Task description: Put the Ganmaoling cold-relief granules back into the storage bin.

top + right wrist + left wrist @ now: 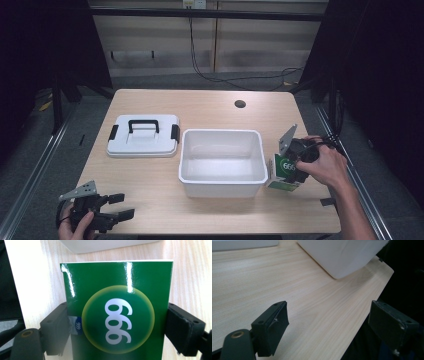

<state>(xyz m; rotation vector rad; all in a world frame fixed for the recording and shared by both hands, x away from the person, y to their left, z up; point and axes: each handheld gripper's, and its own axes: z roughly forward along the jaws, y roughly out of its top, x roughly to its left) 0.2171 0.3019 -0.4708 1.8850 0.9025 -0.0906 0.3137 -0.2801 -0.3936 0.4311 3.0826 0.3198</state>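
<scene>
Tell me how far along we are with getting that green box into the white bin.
Done: the lid is off, lying left of the white bin. In hand: the right gripper clamps the green box beside the bin's right wall. Left: lifting it in; the bin looks empty. The left gripper waits open.

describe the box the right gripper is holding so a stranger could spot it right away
Start at the open white plastic bin in the middle of the pale wooden table. Just off its right end, the right gripper holds a small glossy green cardboard box between its fingers. It is the one green thing there, with white digits in a yellow-rimmed circle.
</scene>
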